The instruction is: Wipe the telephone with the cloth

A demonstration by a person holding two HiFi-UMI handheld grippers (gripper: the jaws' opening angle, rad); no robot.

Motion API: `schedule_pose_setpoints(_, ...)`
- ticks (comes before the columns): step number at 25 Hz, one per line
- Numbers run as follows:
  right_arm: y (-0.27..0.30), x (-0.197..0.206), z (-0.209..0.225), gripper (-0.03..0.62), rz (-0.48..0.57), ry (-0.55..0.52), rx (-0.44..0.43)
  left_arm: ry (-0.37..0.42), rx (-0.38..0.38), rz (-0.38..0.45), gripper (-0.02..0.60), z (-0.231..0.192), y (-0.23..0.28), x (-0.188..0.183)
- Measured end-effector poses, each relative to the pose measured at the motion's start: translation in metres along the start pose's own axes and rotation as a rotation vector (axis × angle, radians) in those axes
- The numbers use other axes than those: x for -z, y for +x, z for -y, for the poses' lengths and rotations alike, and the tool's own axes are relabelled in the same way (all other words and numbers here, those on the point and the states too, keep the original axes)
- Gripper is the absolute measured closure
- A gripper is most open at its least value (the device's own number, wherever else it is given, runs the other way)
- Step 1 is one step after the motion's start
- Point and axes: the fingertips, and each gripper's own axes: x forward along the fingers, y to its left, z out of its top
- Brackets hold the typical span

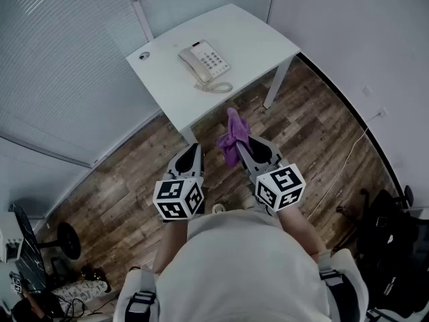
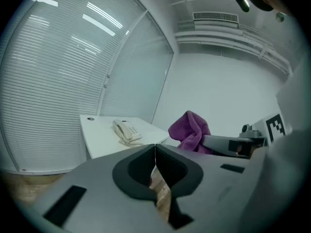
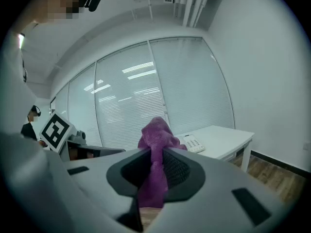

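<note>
Right gripper [image 3: 155, 152] has its jaws pinched on the purple cloth [image 3: 156, 136] — a narrow fold runs between them, the rest bunched up above the tips. Left gripper [image 2: 155, 148] has its jaws pressed together with nothing in them. The telephone [image 1: 203, 63] sits on the white tabletop [image 1: 249, 37], well apart from both grippers, which hang over the wood floor [image 1: 308, 133] short of the table's near corner. The handset [image 1: 191, 66] is on its cradle, and the coiled cord [image 1: 218, 86] is piled just beside the telephone on the near side. Likely risks: the grip is on a thin strip, so drag across the telephone could pull the cloth out. The wad is small, so hard jaw tips may hit the plastic. A light telephone on a smooth tabletop will probably slide or shed its handset unless the left gripper braces it — and the cord looks ready to snag a sweep from the front.
</note>
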Motion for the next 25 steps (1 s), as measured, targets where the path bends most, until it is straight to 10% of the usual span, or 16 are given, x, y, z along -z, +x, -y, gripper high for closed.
schedule_pose_setpoints(25, 0.005, -0.001, -0.029, 0.517, 0.053, 0.034, 0.056, 0.01, 0.078, 0.007, 0.56, -0.013, -0.022, -0.001)
